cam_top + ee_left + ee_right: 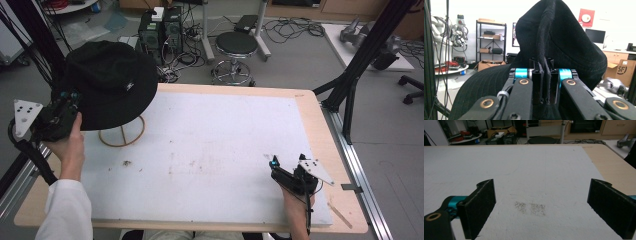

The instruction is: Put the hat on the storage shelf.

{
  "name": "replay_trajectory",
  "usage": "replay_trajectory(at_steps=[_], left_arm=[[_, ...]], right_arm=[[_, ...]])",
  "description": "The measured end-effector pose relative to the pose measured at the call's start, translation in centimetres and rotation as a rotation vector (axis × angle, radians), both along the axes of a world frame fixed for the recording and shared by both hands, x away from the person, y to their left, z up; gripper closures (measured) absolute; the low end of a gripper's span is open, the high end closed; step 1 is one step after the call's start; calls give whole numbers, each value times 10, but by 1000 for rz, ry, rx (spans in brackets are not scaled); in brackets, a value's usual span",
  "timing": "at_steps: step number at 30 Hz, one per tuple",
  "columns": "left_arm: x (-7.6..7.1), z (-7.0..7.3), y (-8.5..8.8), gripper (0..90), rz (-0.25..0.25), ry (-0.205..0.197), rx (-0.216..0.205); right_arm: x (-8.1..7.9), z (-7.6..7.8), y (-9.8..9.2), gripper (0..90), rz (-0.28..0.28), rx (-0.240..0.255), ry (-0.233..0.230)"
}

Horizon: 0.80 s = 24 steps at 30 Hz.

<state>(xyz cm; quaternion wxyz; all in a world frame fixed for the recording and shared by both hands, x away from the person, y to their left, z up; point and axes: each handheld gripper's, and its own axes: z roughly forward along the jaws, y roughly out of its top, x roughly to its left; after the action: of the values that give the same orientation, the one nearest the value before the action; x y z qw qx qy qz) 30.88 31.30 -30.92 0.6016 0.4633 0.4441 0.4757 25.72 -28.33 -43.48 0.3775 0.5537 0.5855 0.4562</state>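
Observation:
A black bucket hat [107, 80] hangs above the table's far left corner, over a wooden ring stand [122, 133]. My left gripper [70, 100] is shut on the hat's brim, and in the left gripper view the folded black fabric [554, 40] rises from between the closed jaws [543, 82]. My right gripper [275, 165] rests low over the white mat [210, 150] near the front right, open wide with nothing between its black pads [480, 205].
The mat covers most of the wooden table [340, 150]. A black frame post [360, 55] stands at the right edge. Behind the table are a stool [236, 47], computer towers [160, 32] and floor cables. A faint smudge [530, 208] marks the mat.

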Motion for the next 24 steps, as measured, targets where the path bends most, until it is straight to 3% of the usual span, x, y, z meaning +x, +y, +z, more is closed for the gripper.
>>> replay_trajectory(at_steps=[7, 9, 15, 24], left_arm=[[1, -2, 1, 851, 5, 7, -23], [2, -2, 2, 832, 3, 9, -45], [2, -2, 4, 769, 11, 14, -60], [0, -2, 8, 607, 10, 8, -92]], right_arm=[[0, 0, 0, 73, 0, -1, 0], [0, 0, 0, 73, -2, 1, 1], [0, 0, 0, 73, 0, -1, -1], [0, 0, 0, 73, -2, 0, -1]])
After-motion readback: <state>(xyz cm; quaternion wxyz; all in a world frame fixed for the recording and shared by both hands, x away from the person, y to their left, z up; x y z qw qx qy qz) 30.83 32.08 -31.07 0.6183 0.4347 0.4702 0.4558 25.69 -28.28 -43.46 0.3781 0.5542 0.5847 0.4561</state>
